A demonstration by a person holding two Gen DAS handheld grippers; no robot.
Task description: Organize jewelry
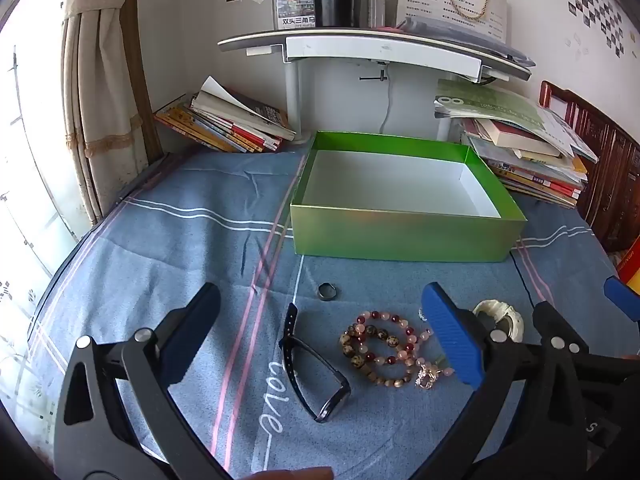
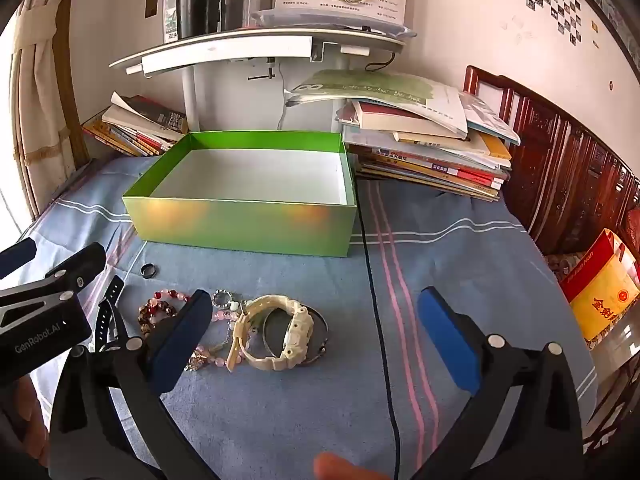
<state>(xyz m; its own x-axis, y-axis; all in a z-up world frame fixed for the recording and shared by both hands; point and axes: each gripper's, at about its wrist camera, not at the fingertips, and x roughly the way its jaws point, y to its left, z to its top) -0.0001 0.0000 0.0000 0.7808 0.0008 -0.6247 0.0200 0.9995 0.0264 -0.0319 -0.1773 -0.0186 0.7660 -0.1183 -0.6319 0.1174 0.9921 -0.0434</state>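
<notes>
Both grippers, left and right, hover spread wide, holding nothing. Jewelry's piled near the empty green box. Bead bracelets look floppy and slippery; I'd pinch the stiffer cream watch by its strap
</notes>
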